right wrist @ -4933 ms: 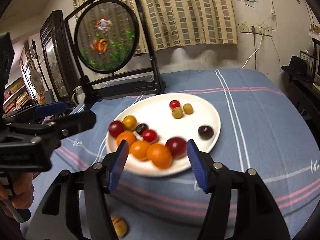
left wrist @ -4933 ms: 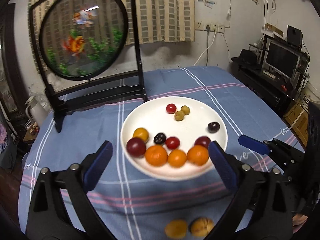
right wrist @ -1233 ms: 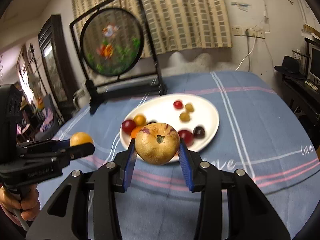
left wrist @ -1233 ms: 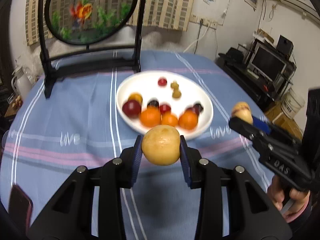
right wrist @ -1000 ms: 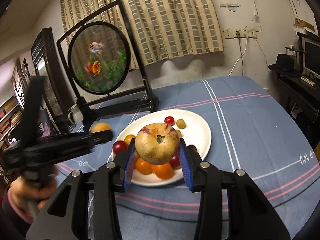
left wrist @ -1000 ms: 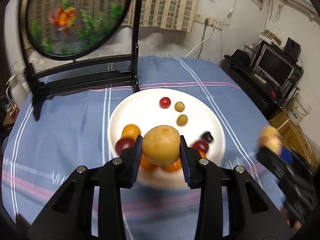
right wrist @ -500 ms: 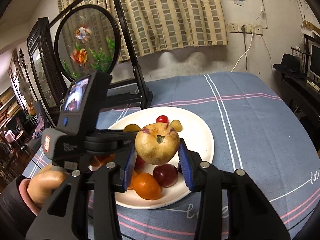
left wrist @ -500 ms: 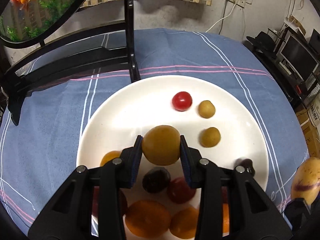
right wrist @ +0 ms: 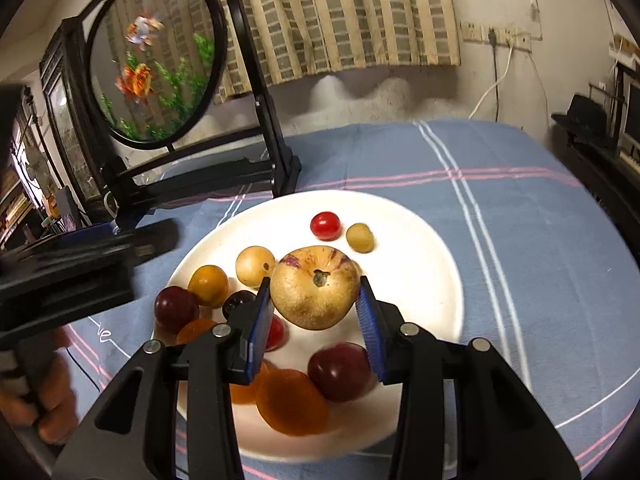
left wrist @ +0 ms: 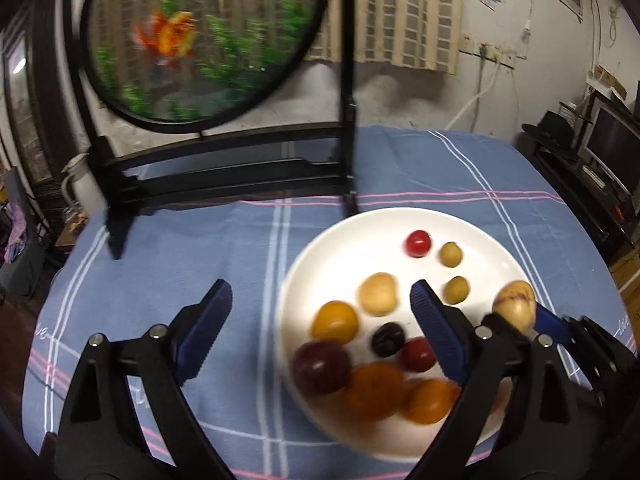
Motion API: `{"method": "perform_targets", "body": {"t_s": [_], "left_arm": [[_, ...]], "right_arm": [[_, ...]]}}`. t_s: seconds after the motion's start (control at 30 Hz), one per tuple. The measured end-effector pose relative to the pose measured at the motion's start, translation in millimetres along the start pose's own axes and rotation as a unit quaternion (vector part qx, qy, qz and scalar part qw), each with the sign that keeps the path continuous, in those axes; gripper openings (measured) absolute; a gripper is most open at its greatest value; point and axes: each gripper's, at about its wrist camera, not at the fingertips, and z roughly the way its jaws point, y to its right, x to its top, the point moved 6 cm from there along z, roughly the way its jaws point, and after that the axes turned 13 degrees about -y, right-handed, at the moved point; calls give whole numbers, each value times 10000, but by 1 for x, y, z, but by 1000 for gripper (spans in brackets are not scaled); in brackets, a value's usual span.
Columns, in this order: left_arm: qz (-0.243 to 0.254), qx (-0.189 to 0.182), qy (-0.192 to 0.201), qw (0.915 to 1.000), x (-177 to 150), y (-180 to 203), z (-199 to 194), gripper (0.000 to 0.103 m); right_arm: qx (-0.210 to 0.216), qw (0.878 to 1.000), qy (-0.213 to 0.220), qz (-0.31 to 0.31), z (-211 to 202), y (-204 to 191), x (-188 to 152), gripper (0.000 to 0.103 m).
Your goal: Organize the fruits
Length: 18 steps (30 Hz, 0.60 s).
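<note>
A table is covered by a blue tablecloth (right wrist: pixel 520 240) crossed by white and pink stripes; behind it a plastered wall and a striped curtain (right wrist: pixel 340 12) are seen; at the far left corner of the tabletop a round goldfish screen (left wrist: pixel 200 36) is carried in a black stand. A white plate (right wrist: pixel 420 248) is set near the middle of the tabletop, its far rim just beside the foot of the stand. Along the plate's near edge several orange fruits (right wrist: pixel 292 400) and dark plums (right wrist: pixel 340 370) are crowded, some touching; towards the far rim a red cherry tomato (right wrist: pixel 325 225) and a small green fruit (right wrist: pixel 359 237) are laid side by side. Left of centre a pale yellow fruit (left wrist: pixel 378 294) is seen resting on the plate, clear of any pad.

The left gripper (left wrist: pixel 320 324) is held over the plate's left rim; its jaws are opening and are spread wide, with nothing pinched; the yellow fruit lies between them in that view, untouched. The right gripper (right wrist: pixel 316 324) is held above the middle of the plate; a large tan fruit with purple streaks (right wrist: pixel 315 286) is clamped between its blue pads, stem end facing the camera; whether it touches the plate cannot be told. At the lower left of the right wrist view a person's hand (right wrist: pixel 48 400) is seen gripping the other tool's handle, blurred.
</note>
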Motion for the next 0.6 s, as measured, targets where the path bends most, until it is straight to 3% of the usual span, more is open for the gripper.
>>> {"method": "perform_targets", "body": {"t_s": [0.33,0.6], "left_arm": [[-111,-83,28,9999,-13,-22,-5,94],[-149,-157,91,9997,-16,-26,-12,94]], "right_arm": [[-192,9987,-434,-197,30,-16,4,46],[-323,9983,-393,-283,22,-19,5,66]]}}
